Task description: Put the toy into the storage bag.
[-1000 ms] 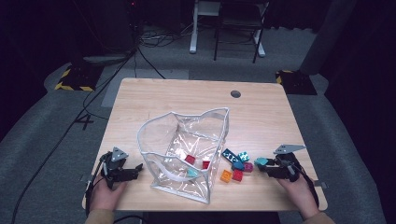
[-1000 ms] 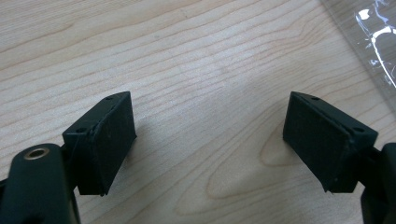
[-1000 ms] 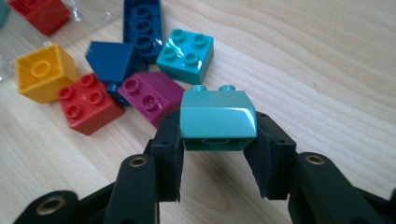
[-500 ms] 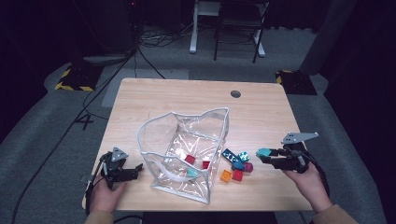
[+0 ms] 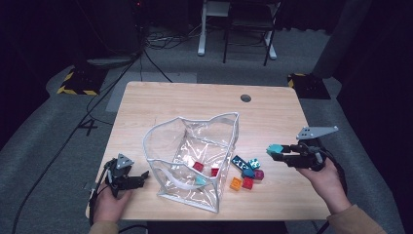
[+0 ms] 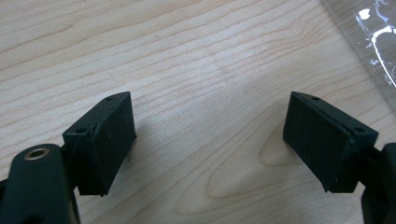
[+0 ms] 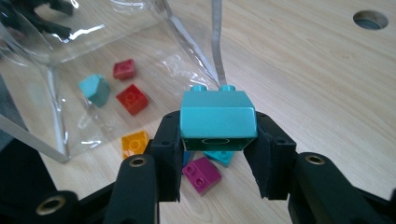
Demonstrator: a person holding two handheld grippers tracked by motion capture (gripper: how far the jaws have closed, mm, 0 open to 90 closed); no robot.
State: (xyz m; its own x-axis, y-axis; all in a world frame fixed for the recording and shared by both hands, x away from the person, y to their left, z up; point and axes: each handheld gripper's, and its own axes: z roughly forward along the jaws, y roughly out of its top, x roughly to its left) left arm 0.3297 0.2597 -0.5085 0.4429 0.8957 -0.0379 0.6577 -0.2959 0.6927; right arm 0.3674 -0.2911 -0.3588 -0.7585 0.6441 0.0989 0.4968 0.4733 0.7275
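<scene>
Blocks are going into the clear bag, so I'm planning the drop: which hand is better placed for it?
Right. The right gripper is shut on a teal block, raised beside the clear bag. The left gripper is open, holding nothing, low over the table.

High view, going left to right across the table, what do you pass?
left gripper, resting open on the table → clear plastic bag with a few bricks inside → loose bricks beside the bag → teal brick held in the right gripper.

Right gripper (image 5: 278, 152) raised, fingers clamped; left gripper (image 5: 141, 178) low, fingers apart.
</scene>
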